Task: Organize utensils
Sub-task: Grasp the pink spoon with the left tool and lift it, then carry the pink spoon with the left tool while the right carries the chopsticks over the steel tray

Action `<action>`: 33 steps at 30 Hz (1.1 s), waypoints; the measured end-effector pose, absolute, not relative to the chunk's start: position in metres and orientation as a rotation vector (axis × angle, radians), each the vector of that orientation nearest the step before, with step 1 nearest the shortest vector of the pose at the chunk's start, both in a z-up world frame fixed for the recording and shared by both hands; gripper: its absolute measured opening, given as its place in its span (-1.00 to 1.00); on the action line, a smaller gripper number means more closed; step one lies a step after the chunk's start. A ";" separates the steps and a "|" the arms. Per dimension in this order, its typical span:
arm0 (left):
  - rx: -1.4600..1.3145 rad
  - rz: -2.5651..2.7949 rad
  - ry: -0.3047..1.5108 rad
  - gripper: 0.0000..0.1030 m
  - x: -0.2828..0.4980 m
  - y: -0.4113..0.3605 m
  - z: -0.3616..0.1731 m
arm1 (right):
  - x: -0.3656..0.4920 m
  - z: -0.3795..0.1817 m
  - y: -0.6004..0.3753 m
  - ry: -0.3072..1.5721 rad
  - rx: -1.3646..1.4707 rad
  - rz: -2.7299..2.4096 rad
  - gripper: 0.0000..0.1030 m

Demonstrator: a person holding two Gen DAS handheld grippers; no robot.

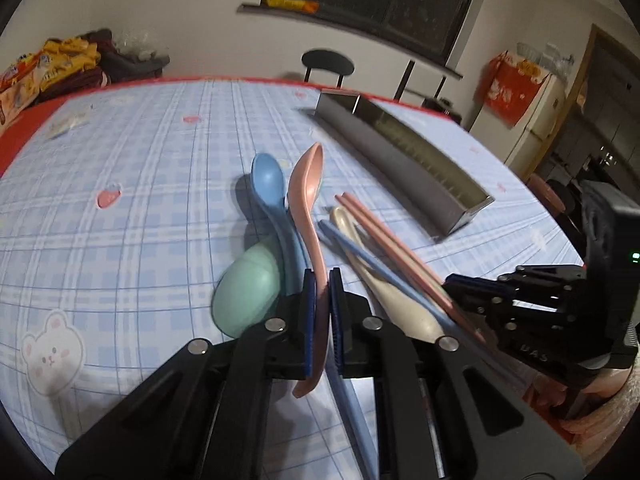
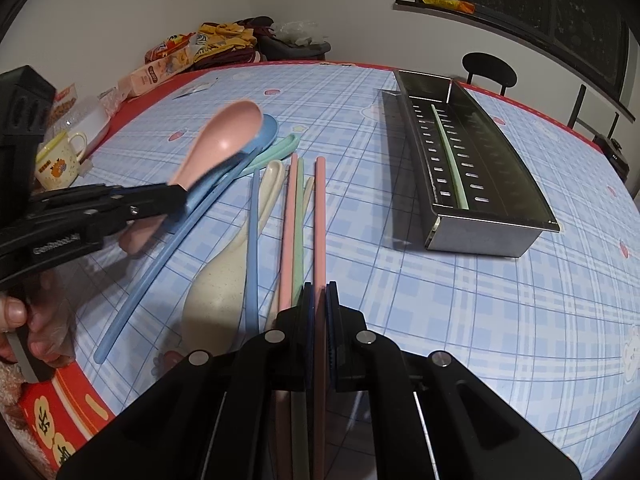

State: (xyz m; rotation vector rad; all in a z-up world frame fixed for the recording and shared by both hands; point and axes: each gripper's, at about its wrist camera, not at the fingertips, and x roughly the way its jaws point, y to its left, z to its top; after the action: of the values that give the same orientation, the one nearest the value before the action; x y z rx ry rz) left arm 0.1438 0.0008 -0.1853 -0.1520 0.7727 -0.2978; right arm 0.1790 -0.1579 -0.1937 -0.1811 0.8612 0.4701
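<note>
My left gripper point(image 1: 322, 280) is shut on the handle of a pink spoon point(image 1: 306, 188) and holds it lifted above the table; the spoon also shows in the right wrist view point(image 2: 224, 140). My right gripper point(image 2: 319, 292) is shut on a pink chopstick point(image 2: 320, 216) that lies along the cloth. A blue spoon point(image 1: 270, 184), a green spoon point(image 1: 248, 300), a cream spoon point(image 2: 224, 280), a blue chopstick point(image 2: 252, 248), a second pink chopstick point(image 2: 288, 232) and a green chopstick point(image 2: 298, 240) lie bunched on the table. The steel utensil tray point(image 2: 492, 240) at the right holds one green chopstick point(image 2: 450, 156).
The table has a blue checked cloth point(image 2: 460, 320) with a red edge. A yellow cup point(image 2: 60, 160), snack packs point(image 2: 160, 68) and clothes point(image 2: 228, 40) sit at the far left edge. A black chair point(image 1: 328, 64) stands behind the table. A red tin point(image 2: 60, 412) is at the near left.
</note>
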 end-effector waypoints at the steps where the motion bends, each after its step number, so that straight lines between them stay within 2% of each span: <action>1: -0.153 -0.302 0.757 -0.78 0.141 0.001 -0.183 | 0.179 -0.194 -0.156 0.860 -0.189 0.466 -0.88; 9: -0.266 -0.313 0.736 -0.78 0.140 0.021 -0.184 | 0.175 -0.194 -0.148 0.844 -0.254 0.438 -0.87; 19: -0.241 -0.305 0.720 -0.78 0.135 0.018 -0.180 | 0.171 -0.194 -0.138 0.810 -0.337 0.397 -0.88; 33: -0.283 -0.280 0.691 -0.78 0.132 0.027 -0.179 | 0.161 -0.170 -0.192 0.683 -0.017 0.487 -0.88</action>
State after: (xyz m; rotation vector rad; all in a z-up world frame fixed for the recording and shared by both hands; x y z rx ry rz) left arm 0.1321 0.0272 -0.1792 -0.2833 0.6906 -0.2796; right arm 0.1608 -0.1919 -0.1701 -0.0165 0.6831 0.4873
